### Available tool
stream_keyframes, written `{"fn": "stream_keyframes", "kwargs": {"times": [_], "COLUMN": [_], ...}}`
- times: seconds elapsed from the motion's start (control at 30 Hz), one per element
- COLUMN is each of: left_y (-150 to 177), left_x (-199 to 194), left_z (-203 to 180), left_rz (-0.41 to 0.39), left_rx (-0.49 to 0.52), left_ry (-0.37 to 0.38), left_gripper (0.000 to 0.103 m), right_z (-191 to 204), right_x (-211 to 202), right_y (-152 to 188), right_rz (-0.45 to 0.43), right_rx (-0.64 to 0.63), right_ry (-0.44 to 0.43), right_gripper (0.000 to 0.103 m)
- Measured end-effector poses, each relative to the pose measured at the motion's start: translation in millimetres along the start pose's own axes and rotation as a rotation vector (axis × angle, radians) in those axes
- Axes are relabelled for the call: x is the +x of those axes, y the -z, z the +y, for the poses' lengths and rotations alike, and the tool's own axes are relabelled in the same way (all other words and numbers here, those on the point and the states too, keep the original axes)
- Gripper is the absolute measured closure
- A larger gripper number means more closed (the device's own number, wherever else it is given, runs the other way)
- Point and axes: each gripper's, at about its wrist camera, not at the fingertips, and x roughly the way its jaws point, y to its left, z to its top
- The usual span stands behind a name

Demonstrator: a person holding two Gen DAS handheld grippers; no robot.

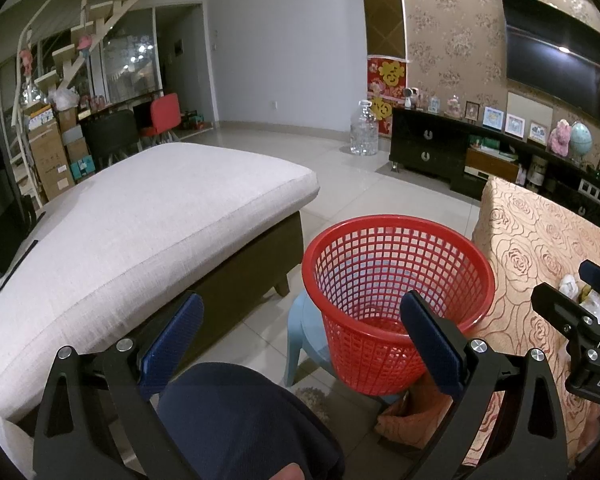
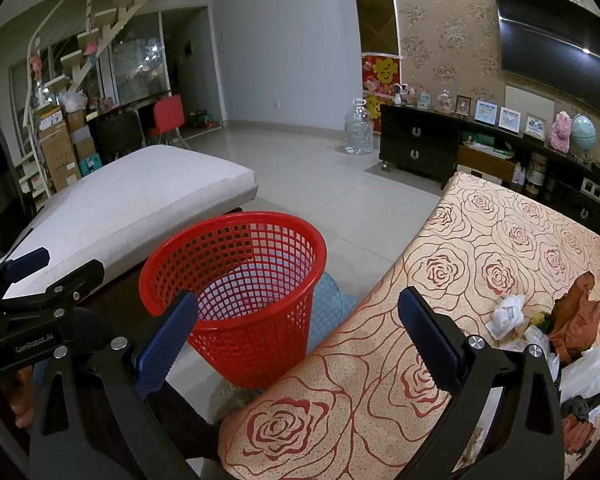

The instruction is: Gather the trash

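Note:
A red mesh basket (image 1: 398, 280) (image 2: 240, 276) stands on a light blue stool (image 1: 304, 332) beside the table. Trash lies on the rose-patterned tablecloth (image 2: 480, 248) at the right: a crumpled white tissue (image 2: 508, 314), an orange-brown wrapper (image 2: 576, 316) and clear plastic (image 2: 592, 372). My left gripper (image 1: 304, 340) is open and holds nothing, just short of the basket's near side. My right gripper (image 2: 300, 336) is open and holds nothing, over the table's left edge, with the trash to its right. In the left wrist view the right gripper's body (image 1: 580, 320) shows at the right, over the trash.
A pale cushioned ottoman (image 1: 140, 224) stands left of the basket. A person's dark-clothed knee (image 1: 236, 412) is below the left gripper. A black TV cabinet (image 1: 432, 148), a large water bottle (image 1: 364, 128) and tiled floor (image 2: 340, 176) lie beyond.

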Motion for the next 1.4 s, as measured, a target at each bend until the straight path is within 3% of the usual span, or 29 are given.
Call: {"fn": "stream_keyframes", "kwargs": {"times": [0.47, 0.73, 0.9, 1.17, 1.4], "left_y": [6, 9, 9, 17, 31], "left_x": [4, 5, 3, 1, -1], "left_z": [-4, -27, -53, -104, -168], "left_rz": [0.012, 0.024, 0.032, 0.056, 0.077], "left_rx": [0.013, 0.061, 0.111, 0.204, 0.341], "left_ry": [0.018, 0.086, 0.172, 0.299, 0.422], "left_gripper": [0.008, 0.008, 0.008, 0.008, 0.008], "right_z": [-8, -31, -64, -156, -206], "right_x": [1, -10, -32, -80, -103], "right_y": [2, 7, 9, 28, 49], "right_rz": [0.007, 0.003, -0.002, -0.019, -0.022], "right_rx": [0.014, 0.036, 0.067, 0.274, 0.408], "right_ry": [0.014, 0.086, 0.175, 0.330, 0.429], "right_gripper": [0.006, 0.006, 0.006, 0.006, 0.006]}}
